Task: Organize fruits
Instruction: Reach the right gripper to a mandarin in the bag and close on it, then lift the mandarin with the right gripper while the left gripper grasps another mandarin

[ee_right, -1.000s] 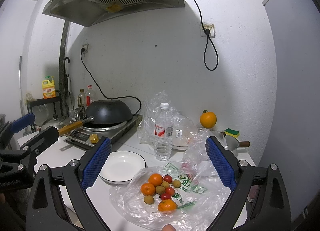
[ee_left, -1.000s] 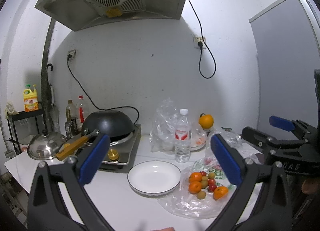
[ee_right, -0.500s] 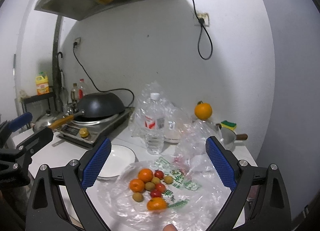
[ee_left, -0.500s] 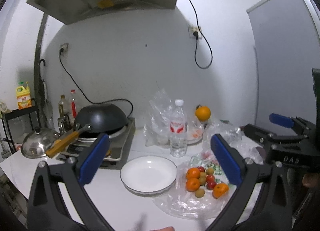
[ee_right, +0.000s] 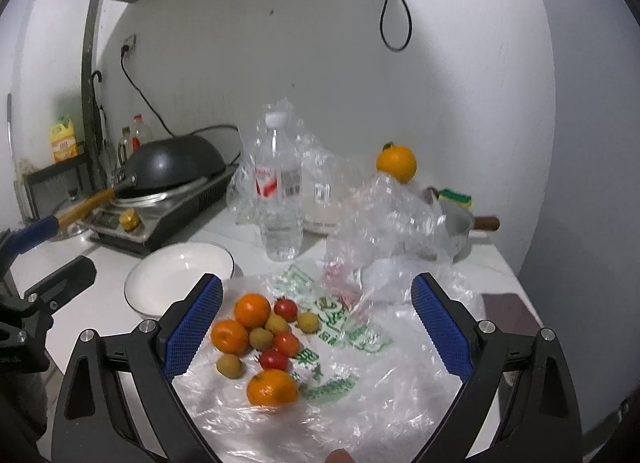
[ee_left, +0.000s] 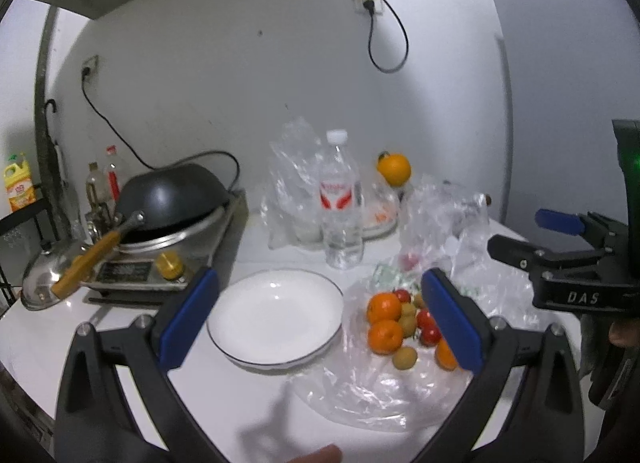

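Orange, red and tan fruits (ee_right: 262, 339) lie heaped on a clear plastic bag (ee_right: 360, 383) spread flat on your white worktop (ee_left: 60, 327), toward its right edge. The heap's long axis runs from the near edge back toward the wall: one mandarin (ee_right: 272, 387) sits nearest you, two more (ee_right: 252, 309) lie farther in, and small tomatoes (ee_right: 286, 309) and tan fruits fill the space between. The round pieces point no particular way.

Your left tongs (ee_left: 320, 319) are spread wide and hold nothing; between their blue pads you see the empty white plate (ee_left: 276, 315), which sits just left of the bag, its rim touching the plastic. Your right tongs (ee_right: 316, 327) are also spread wide and empty, hanging over the bag, with the left pad just beside the heap.

Farther back, a water bottle (ee_right: 278, 191) stands upright behind the plate and bag, with crumpled plastic around it. A larger orange (ee_right: 396, 163) sits toward the back right corner. A dark wok (ee_left: 172, 199) rests upside down on the cooker at the worktop's left end, its wooden handle pointing toward the near left edge.
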`<state>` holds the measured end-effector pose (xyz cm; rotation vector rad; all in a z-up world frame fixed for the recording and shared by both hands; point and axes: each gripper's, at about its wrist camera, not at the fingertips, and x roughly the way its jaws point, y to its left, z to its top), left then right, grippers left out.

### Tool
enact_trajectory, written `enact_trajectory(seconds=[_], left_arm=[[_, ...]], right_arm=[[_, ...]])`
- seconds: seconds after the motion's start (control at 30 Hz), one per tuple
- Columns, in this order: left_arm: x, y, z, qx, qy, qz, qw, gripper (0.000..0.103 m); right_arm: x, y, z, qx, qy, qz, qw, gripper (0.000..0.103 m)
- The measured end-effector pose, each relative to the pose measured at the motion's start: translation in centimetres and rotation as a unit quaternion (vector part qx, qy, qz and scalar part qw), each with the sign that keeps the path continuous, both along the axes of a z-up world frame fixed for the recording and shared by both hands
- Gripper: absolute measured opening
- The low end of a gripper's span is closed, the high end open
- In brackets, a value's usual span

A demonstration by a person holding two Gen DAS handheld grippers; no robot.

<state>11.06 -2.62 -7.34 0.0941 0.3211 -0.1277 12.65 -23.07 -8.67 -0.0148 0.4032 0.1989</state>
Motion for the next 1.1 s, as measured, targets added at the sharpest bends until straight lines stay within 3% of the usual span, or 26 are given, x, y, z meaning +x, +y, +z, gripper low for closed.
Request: enact_trajectory(seconds=[0.23, 0.37, 0.8, 0.83, 0.87, 1.1], left_arm=[[2.2, -1.4, -3.0, 0.019, 0.043, -0.017, 0.9987, 0.102], [3.0, -1.8, -4.1, 0.026, 0.060, -0.021, 0.9976, 0.102], [3.9, -2.2, -5.2, 0.034, 0.077, -0.022, 0.9962, 0.101], [4.0, -2.3, -5.2, 0.036, 0.079, -0.023, 0.9959, 0.101], [4.1, -2.5, -5.2, 0.037, 0.081, -0.024, 0.9957, 0.101], [4.2, -4.6, -5.7, 0.060, 0.088, -0.038, 0.9936, 0.101]], right_arm=[[1.6, 0.2, -3.5, 0.007, 0.048, 0.041, 0.998, 0.095], [2.5, 1.0, -5.7, 0.006, 0.092, 0.062, 0.994, 0.065], [3.2, 2.9, -9.0, -0.017, 0.160, 0.131, 0.978, 0.060], [3.4, 3.0, -9.1, -0.019, 0.166, 0.135, 0.977, 0.059], [3.6, 3.2, -9.4, -0.022, 0.173, 0.140, 0.975, 0.047], [3.6, 1.2, -8.3, 0.013, 0.149, 0.137, 0.979, 0.047]])
